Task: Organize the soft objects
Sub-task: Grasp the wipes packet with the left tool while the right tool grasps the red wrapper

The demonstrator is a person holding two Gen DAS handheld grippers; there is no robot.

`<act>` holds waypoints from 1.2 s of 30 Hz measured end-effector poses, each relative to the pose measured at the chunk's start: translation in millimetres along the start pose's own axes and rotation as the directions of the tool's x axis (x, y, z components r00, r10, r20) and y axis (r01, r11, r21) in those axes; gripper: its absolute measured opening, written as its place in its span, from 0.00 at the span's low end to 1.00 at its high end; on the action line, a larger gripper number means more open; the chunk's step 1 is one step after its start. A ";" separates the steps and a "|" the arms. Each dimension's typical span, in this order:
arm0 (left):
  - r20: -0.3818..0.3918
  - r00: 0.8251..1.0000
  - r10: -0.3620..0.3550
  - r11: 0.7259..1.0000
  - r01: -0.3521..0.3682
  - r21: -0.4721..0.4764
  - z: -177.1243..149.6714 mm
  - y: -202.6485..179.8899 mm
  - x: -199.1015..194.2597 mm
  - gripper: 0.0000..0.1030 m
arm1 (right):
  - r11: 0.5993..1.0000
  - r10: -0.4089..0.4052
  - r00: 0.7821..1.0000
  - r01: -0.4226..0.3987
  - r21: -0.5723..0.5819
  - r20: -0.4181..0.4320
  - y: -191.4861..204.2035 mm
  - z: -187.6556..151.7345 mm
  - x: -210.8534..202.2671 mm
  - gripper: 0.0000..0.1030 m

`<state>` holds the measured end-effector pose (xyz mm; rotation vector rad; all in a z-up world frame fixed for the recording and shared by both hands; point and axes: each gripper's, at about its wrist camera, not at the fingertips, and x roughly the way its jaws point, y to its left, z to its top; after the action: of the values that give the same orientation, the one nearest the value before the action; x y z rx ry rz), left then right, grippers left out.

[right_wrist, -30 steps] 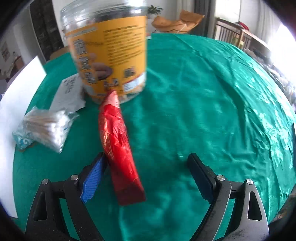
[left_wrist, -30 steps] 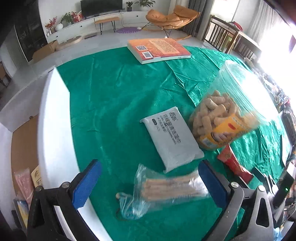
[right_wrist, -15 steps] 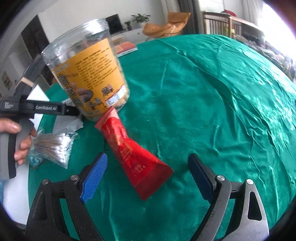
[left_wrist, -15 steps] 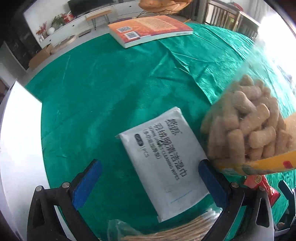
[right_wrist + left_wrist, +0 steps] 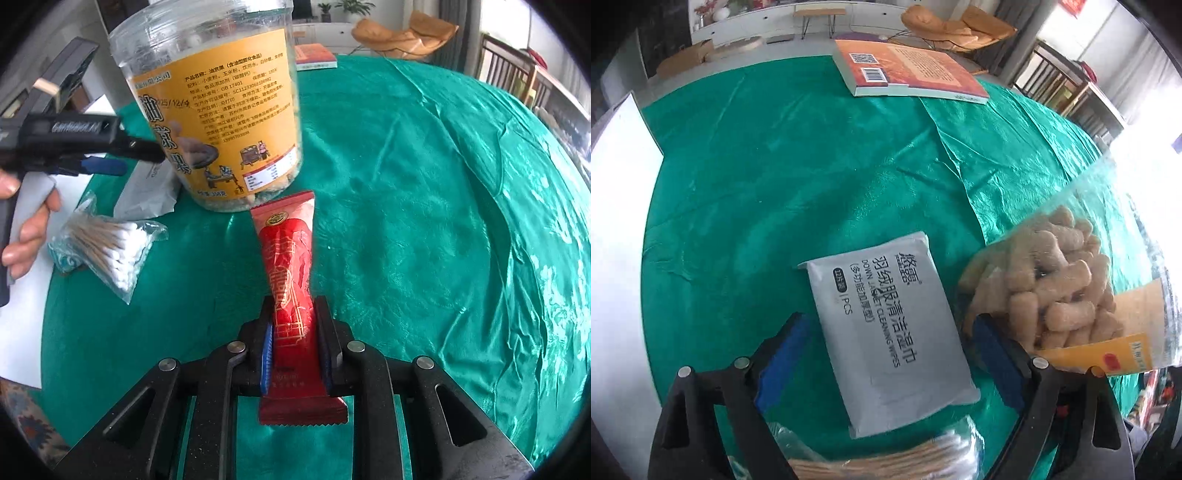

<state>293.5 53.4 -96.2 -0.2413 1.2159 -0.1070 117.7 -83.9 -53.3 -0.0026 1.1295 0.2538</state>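
A grey pack of wipes [image 5: 890, 328] lies flat on the green cloth. My left gripper [image 5: 890, 345] is open, its two jaws on either side of the pack's near half. A clear bag of cotton swabs [image 5: 886, 459] lies just under that gripper; it also shows in the right wrist view [image 5: 107, 249]. My right gripper [image 5: 294, 332] is shut on a red snack packet [image 5: 291, 280], which points toward the jar. The left gripper [image 5: 107, 155] shows in the right wrist view, beside the jar.
A clear plastic jar of snacks with a yellow label [image 5: 218, 110] stands right of the wipes [image 5: 1071, 295]. An orange book [image 5: 905, 72] lies at the table's far side. Green cloth [image 5: 424, 221] covers the round table; bare white table [image 5: 617, 229] shows on the left.
My right gripper closed on the red packet. My left gripper moved forward and down over the wipes pack, its jaws now narrower around it.
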 end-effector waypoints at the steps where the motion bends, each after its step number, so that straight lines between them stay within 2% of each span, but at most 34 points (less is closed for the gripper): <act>1: -0.004 1.000 0.008 0.999 -0.008 -0.033 1.5 4.6 5.6 0.87 | 1.000 -0.002 1.000 0.002 -0.003 0.005 -0.7 -2.9 -0.1 0.21; 2: -0.002 1.000 0.029 0.997 -0.029 -0.067 2.0 9.5 10.1 0.88 | 1.000 -0.004 1.000 0.004 -0.003 0.011 -1.5 -5.5 -0.8 0.21; 3: 0.040 0.998 0.048 0.997 -0.045 -0.065 2.4 9.0 7.1 0.90 | 1.000 -0.007 1.000 0.007 0.000 0.016 -1.3 -9.3 -3.1 0.21; 5: 0.037 0.995 0.093 0.993 -0.090 -0.073 3.7 8.9 10.2 0.93 | 1.000 -0.008 1.000 0.008 0.016 0.028 -4.6 -12.7 -3.9 0.22; 7: 0.047 0.991 0.123 0.991 -0.120 -0.064 4.5 4.9 12.5 0.99 | 1.000 -0.005 0.999 0.004 0.031 0.036 -6.1 -15.8 -5.7 0.22; 9: 0.044 0.986 0.162 0.986 -0.160 -0.035 3.2 -4.3 16.0 1.00 | 0.999 -0.009 0.999 0.008 0.037 0.038 -8.4 -15.8 -7.6 0.22; 11: -0.016 0.984 0.179 0.984 -0.179 0.017 3.6 -12.4 20.3 1.00 | 0.999 -0.017 0.999 0.015 0.046 0.040 -12.4 -10.6 -8.6 0.22; 13: -0.083 0.985 0.152 0.988 -0.150 0.036 4.4 -18.2 19.9 1.00 | 0.998 -0.026 0.999 0.024 0.055 0.047 -12.6 -4.1 -13.7 0.22; 15: -0.063 0.989 0.137 0.990 -0.137 0.017 3.6 -21.5 18.5 1.00 | 0.998 -0.030 0.998 0.027 0.061 0.052 -18.9 -2.3 -16.6 0.23; 17: -0.056 0.972 0.229 0.971 -0.224 0.082 0.0 -31.6 24.5 1.00 | 0.998 -0.040 0.998 0.037 0.057 0.043 -23.7 0.4 -14.8 0.23; 18: -0.017 0.972 0.235 0.966 -0.232 0.117 -1.8 -36.5 22.0 1.00 | 0.998 -0.042 0.998 0.040 0.056 0.036 -25.9 2.6 -12.8 0.23; 19: -0.013 0.972 0.234 0.964 -0.230 0.131 -3.2 -37.1 21.0 0.98 | 0.998 -0.041 0.999 0.039 0.058 0.028 -27.8 5.0 -11.6 0.24; 20: -0.002 0.979 0.203 0.973 -0.202 0.115 -3.5 -34.1 16.8 0.83 | 0.998 -0.032 0.999 0.031 0.056 0.011 -29.5 8.1 -9.6 0.27; 21: 0.026 0.979 0.204 0.973 -0.206 0.107 -2.4 -31.7 10.2 0.71 | 0.999 -0.023 0.999 0.024 0.048 -0.023 -31.6 13.6 -4.3 0.28; 22: 0.020 0.975 0.222 0.969 -0.223 0.107 0.9 -28.4 7.2 0.67 | 0.999 -0.005 0.997 0.008 0.039 -0.072 -33.9 18.2 2.9 0.41; 23: 0.015 0.977 0.215 0.972 -0.215 0.100 3.5 -22.8 6.2 0.65 | 1.000 0.020 0.997 -0.018 0.024 -0.071 -35.3 24.5 4.4 0.47; 24: 0.012 0.982 0.189 0.978 -0.190 0.081 7.9 -15.8 3.1 0.64 | 1.000 0.025 0.997 -0.025 0.011 -0.075 -36.9 30.7 6.2 0.44; 25: 0.011 0.985 0.172 0.983 -0.172 0.067 12.6 -9.8 0.6 0.62 | 1.000 0.020 0.995 -0.020 0.000 -0.093 -39.3 37.2 10.0 0.13; 29: 0.057 0.992 0.109 0.994 -0.109 -0.006 23.7 14.2 -23.7 0.62 | 0.991 0.040 0.996 -0.029 0.131 -0.079 -72.0 68.6 10.8 0.13; 32: 0.103 0.993 0.065 0.998 -0.062 -0.030 35.9 25.4 -49.5 0.62 | 0.959 0.062 0.998 -0.062 0.278 0.008 -107.7 102.7 -4.9 0.13; 36: 0.178 0.984 0.008 1.000 -0.005 -0.016 52.7 26.1 -90.9 0.62 | 0.946 0.043 0.991 -0.080 0.314 0.123 -122.4 159.8 -41.8 0.13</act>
<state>310.1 104.5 -2.2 -0.2553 1.0393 -0.0686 268.4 -190.4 37.4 0.3316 1.0464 0.1229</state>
